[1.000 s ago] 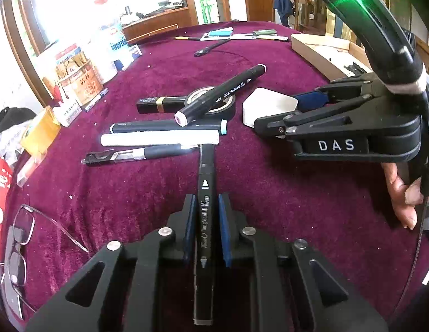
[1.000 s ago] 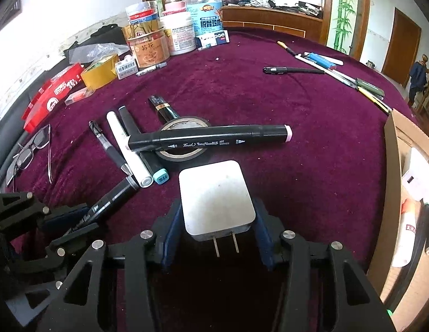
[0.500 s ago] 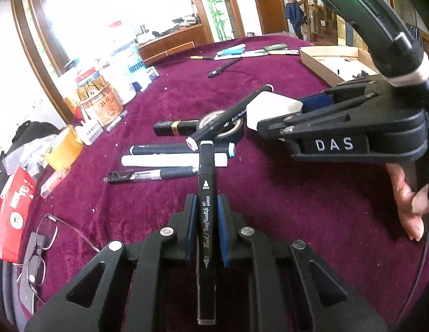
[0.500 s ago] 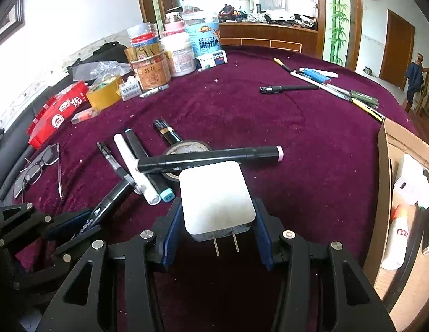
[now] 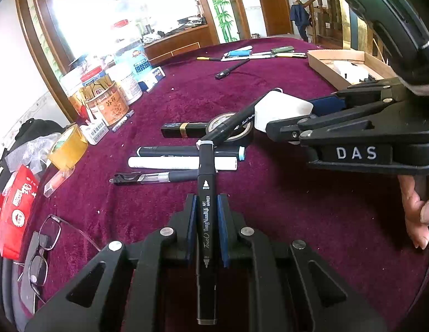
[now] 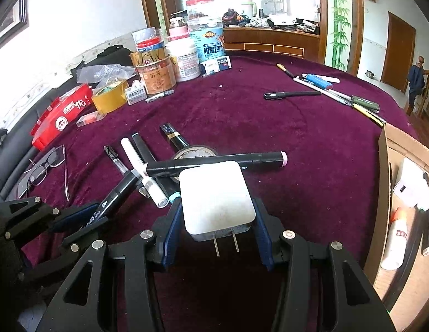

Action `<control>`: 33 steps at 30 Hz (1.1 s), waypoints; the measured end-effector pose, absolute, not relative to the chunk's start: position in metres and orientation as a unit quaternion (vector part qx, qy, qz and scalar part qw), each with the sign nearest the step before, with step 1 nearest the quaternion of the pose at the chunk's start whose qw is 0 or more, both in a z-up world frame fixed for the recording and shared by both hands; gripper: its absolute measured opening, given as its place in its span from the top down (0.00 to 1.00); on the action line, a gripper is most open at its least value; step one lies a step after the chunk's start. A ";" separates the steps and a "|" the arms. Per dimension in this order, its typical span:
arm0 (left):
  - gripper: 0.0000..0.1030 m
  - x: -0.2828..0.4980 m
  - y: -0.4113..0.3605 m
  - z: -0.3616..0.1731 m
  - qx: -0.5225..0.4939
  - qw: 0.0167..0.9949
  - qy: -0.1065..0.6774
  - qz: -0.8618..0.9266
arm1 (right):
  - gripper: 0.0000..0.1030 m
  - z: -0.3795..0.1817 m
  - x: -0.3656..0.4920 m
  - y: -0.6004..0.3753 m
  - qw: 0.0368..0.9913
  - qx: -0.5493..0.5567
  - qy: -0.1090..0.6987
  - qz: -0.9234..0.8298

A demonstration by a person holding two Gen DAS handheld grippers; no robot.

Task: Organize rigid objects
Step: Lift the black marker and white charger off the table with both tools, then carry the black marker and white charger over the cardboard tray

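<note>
The black art marker is clamped lengthwise in the left gripper, the white square plug adapter is pinched in the right gripper, and the open cardboard box, seemingly the destination, lies at the far right, nearer the right hand.

Spectacles are lying folded on the maroon cloth, a yellow tape roll and red packet sitting near jars
</note>
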State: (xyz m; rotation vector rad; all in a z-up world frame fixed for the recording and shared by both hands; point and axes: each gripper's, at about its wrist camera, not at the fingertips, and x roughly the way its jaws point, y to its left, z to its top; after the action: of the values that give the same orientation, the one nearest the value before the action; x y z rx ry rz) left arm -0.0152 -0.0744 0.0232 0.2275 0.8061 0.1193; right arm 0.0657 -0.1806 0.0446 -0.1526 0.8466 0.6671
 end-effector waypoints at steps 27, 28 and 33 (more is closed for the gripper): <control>0.88 -0.014 -0.052 0.048 0.012 0.915 0.404 0.004 | 0.58 0.055 0.073 -0.196 0.866 -0.028 0.397 0.304; 0.88 -0.013 -0.055 0.050 0.009 0.915 0.403 -0.002 | 0.58 0.058 0.075 -0.201 0.868 -0.021 0.395 0.300; 0.88 -0.003 -0.082 0.066 0.006 0.916 0.399 -0.044 | 0.58 0.075 0.085 -0.229 0.885 0.022 0.379 0.270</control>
State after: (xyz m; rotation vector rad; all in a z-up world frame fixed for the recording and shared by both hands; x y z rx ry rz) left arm -0.0031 -0.0824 0.0661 0.0121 0.8213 -0.0899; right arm 0.0850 -0.2291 0.0745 0.0453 0.7885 0.5626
